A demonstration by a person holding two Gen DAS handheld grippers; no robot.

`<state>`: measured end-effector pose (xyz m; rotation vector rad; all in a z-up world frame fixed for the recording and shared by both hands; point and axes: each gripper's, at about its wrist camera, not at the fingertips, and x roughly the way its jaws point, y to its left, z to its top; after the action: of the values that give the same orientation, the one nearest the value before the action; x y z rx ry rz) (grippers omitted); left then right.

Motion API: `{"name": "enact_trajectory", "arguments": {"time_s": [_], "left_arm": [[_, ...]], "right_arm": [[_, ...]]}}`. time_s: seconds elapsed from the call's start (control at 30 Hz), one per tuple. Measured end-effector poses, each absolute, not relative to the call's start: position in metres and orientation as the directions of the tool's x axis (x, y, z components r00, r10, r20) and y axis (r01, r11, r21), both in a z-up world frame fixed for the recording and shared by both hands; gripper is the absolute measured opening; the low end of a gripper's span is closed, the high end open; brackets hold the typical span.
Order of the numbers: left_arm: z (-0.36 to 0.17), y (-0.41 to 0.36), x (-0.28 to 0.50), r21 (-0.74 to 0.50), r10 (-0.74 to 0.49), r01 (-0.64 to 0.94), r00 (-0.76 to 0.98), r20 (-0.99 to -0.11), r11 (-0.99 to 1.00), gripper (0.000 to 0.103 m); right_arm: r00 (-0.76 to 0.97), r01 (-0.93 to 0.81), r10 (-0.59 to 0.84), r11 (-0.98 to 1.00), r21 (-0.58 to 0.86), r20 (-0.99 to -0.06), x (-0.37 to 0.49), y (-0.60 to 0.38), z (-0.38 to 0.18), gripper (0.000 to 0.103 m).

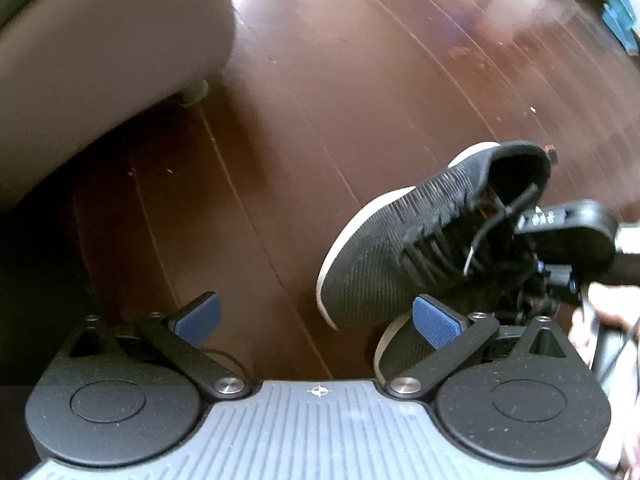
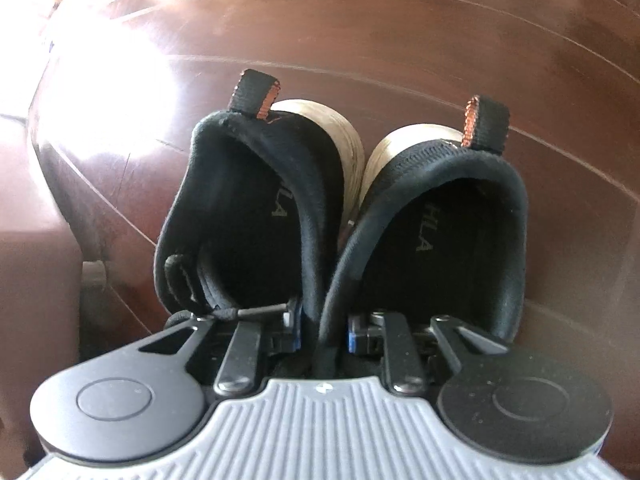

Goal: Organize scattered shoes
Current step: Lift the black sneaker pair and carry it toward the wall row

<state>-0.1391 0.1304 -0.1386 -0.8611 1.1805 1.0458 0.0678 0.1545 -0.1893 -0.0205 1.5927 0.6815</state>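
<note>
Two black knit sneakers with white soles hang together in the air. In the right wrist view their openings face me, the left shoe (image 2: 240,208) and the right shoe (image 2: 440,216) side by side, each with a heel loop on top. My right gripper (image 2: 324,328) is shut on the two inner collars pressed together. In the left wrist view the upper sneaker (image 1: 400,248) is tilted toe-down at the right, with the second shoe's toe (image 1: 400,348) under it, and the right gripper (image 1: 568,236) behind them. My left gripper (image 1: 316,316) stands open and empty, its right pad (image 1: 434,320) close to the toes.
A dark wooden floor (image 1: 320,100) lies under everything. A grey upholstered seat (image 1: 100,60) on a short foot (image 1: 194,92) fills the upper left. A teal object (image 1: 620,12) sits far off at the upper right. A person's hand (image 1: 608,308) holds the right gripper's handle.
</note>
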Motion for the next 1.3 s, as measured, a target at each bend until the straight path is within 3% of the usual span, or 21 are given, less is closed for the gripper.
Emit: {"name": "enact_trajectory", "arguments": {"time_s": [0.6, 0.97, 1.07, 1.3], "left_arm": [[-0.101, -0.029, -0.052, 0.012, 0.233, -0.737, 0.198, -0.952, 0.676, 0.103], [-0.103, -0.17, -0.01, 0.038, 0.183, -0.473, 0.265, -0.947, 0.88, 0.103], [-0.105, -0.221, -0.002, 0.036, 0.147, -0.377, 0.272, -0.951, 0.926, 0.103], [-0.129, -0.336, -0.008, 0.02, 0.05, -0.115, 0.271, -0.961, 0.993, 0.103]], "right_arm": [[0.03, -0.069, 0.465, 0.884, 0.462, -0.885, 0.008, -0.073, -0.173, 0.018], [0.181, 0.227, 0.412, 0.866, 0.446, -0.893, -0.051, -0.251, -0.158, 0.018], [0.214, 0.315, 0.388, 0.841, 0.439, -0.896, -0.097, -0.249, -0.177, 0.018], [0.312, 0.531, 0.291, 0.736, 0.419, -0.905, -0.176, -0.324, -0.137, 0.018]]}}
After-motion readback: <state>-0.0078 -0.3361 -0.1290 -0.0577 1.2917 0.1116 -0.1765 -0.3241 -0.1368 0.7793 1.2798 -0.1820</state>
